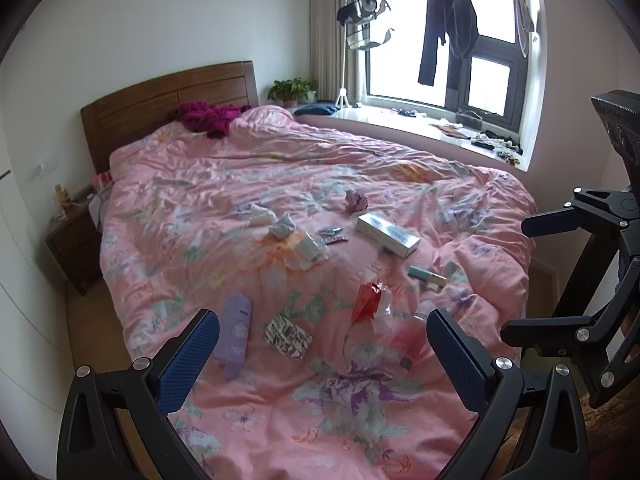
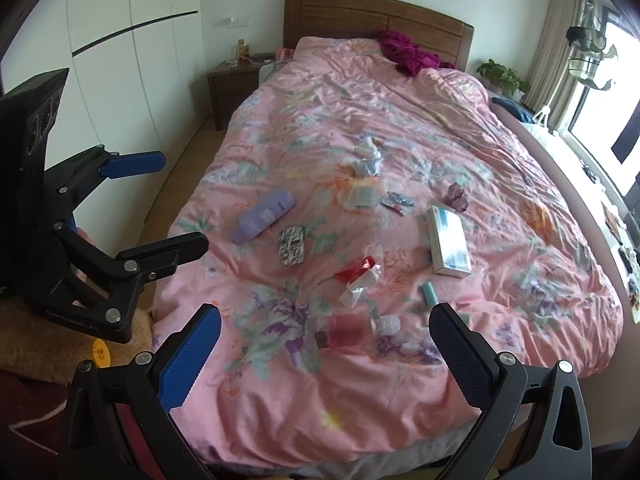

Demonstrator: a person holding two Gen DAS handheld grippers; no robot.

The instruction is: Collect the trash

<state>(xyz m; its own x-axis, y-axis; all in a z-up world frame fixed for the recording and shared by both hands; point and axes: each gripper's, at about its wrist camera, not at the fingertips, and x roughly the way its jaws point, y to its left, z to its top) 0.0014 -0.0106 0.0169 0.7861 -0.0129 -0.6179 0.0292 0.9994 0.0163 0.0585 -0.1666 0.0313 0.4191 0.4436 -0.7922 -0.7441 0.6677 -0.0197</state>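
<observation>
**Litter Strewn Across Bed as Cleanup Waits to Begin**

A bedroom with a wooden headboard and a pink floral quilt filling most of both views, a window at upper right of the left-wrist frame. Reading that frame left to right, the trash lies in the lower middle: a lilac tube, a patterned packet, crumpled tissue, a red wrapper, a pink-filled clear bottle, a long white box and a small teal tube. The left gripper hangs over the near edge of the bed, its fingers spread wide and grasping nothing; the right gripper is likewise released and empty. Collection appears not yet started: nothing is picked up, and no bin or bag is visible. The next move likely calls for lowering one gripper onto a near item, perhaps the bottle, and closing squarely despite the soft bedding. Only the left-wrist view shows the window and cluttered sill; only the right-wrist view shows the white wardrobe at upper left and the bedside table plainly.
</observation>
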